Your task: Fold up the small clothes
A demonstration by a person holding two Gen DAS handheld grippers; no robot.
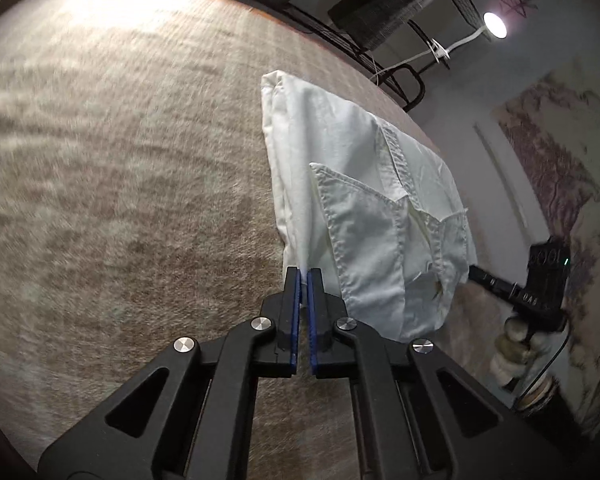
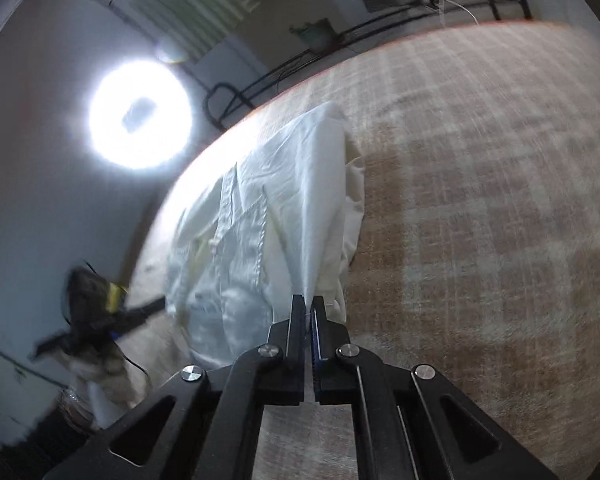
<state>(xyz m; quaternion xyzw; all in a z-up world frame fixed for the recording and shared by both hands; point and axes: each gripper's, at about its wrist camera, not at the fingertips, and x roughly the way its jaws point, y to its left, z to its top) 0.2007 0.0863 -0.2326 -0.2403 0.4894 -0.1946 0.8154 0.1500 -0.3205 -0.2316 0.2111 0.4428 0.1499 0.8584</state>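
**Both grips set on the white garment, fold about to start**

Left hand-held gripper (image 1: pixel 303 274) is clenched on an edge of the white garment (image 1: pixel 364 216); cloth rises straight out from btwn its blue pads (image 1: pixel 298 288) and runs ahead of it, w/ the pocket and seam side lying just to its right. Right hand-held gripper (image 2: pixel 309 304) is likewise clenched on the garment (image 2: pixel 284 208), a pinch of fabric coming up from btwn its tips, the bulk ahead and to its left. Garment sits on the desk (image 1: pixel 120 160), which has a beige woven cover, near the desk edge; part of it looks lifted off the surface, can't tell how much.

Step, as I read it: grasp done, both edges held, carry-over not yet made. Next move prob. needs both hands lifting together, keeping the held edge taut and level, then laying it over the far part w/ edges lined up before letting go. Risk: thin pinch slipping if one hand pulls ahead.
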